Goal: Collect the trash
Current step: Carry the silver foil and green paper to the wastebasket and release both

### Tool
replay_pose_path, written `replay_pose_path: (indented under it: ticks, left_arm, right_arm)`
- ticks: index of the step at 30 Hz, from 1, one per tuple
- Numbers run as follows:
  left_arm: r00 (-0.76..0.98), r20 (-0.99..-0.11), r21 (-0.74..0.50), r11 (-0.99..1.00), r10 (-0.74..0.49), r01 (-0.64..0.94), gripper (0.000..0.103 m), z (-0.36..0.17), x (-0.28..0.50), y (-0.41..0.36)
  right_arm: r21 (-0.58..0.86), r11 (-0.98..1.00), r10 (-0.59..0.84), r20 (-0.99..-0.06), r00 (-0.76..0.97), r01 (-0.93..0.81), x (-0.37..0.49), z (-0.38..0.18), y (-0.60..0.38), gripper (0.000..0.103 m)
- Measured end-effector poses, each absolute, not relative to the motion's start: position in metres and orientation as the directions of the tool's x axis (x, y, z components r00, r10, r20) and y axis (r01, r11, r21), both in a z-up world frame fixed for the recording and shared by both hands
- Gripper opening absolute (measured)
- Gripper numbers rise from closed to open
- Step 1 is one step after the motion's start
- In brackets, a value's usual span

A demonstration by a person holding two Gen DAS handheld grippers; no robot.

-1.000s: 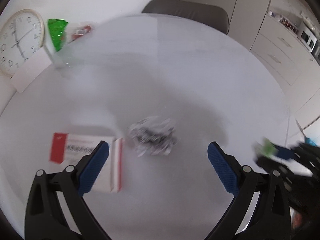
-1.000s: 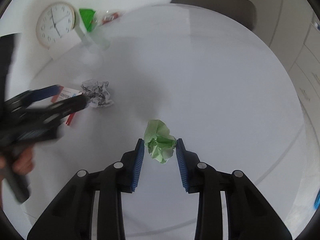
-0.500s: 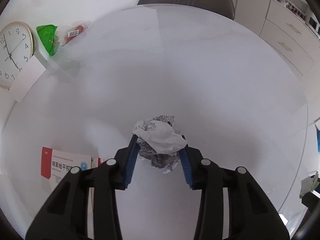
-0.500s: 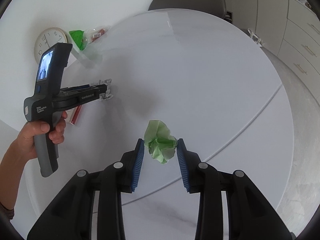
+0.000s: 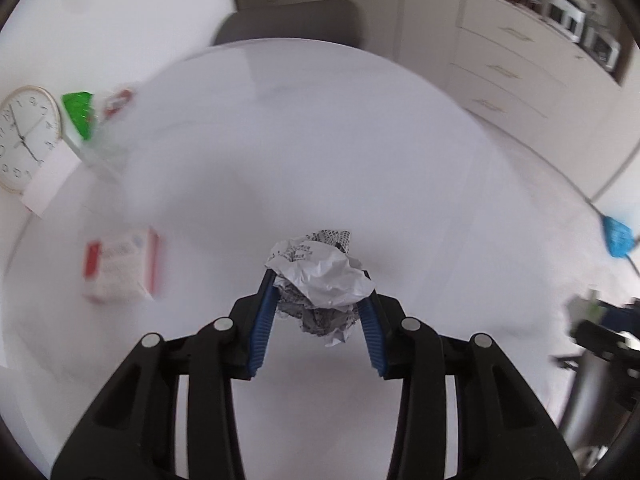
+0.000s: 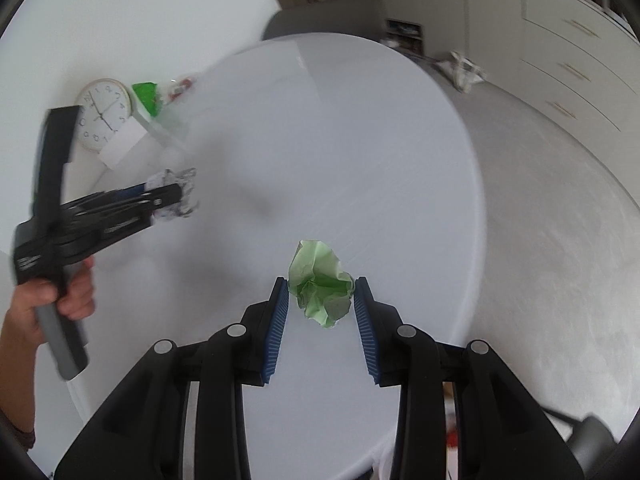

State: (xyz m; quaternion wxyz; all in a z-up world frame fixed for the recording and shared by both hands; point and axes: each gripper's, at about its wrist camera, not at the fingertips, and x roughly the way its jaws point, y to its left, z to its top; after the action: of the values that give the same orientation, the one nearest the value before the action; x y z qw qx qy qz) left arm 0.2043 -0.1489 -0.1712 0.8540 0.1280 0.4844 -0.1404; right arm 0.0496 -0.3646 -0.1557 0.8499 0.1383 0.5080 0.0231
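Left gripper (image 5: 320, 308) grips a crumpled printed paper wad (image 5: 320, 280); right gripper (image 6: 320, 312) clamps a green paper ball (image 6: 320, 284), both lifted for disposal.

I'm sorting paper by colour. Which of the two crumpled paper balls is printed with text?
The grey-white paper ball, clamped in the left hand-held gripper, shows black print. The other paper ball, in the right hand-held gripper, is plain green.

The round table (image 6: 360, 140) lies bare across its middle and far side — only its left edge is crowded: clock (image 5: 26, 138), red-and-white box (image 5: 120, 266), green packet (image 5: 80, 114).
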Motion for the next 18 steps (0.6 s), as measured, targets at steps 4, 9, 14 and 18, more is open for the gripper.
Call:
replay_pose_path:
  ticks: [4,9,14,18]
  left_arm:
    - [0.436,-0.882,0.042,0.894,-0.176,0.445,0.039,-0.168,0.135,-0.190]
    - [0.346,-0.902,-0.027,0.835,-0.256,0.549,0.040,-0.175,0.056,-0.247]
    - [0.287,-0.917,-0.036,0.775,-0.277,0.631,0.040,-0.190,0.004,-0.291]
    - [0.267,-0.924,-0.030,0.746,-0.275,0.665,0.040,-0.199,-0.021,-0.314]
  right_arm:
    - [0.237,0.956,0.139,-0.884,0.446,0.171,-0.014,-0.165,-0.386,0.036]
    - [0.212,0.942,0.098,-0.915,0.391,0.261,-0.081,-0.190,-0.410,0.036]
    - [0.190,0.926,0.074,-0.939,0.337,0.326,-0.124,-0.221,-0.433,0.036]
    - [0.165,0.922,0.062,-0.956,0.287,0.349,-0.145,-0.253,-0.452,0.038]
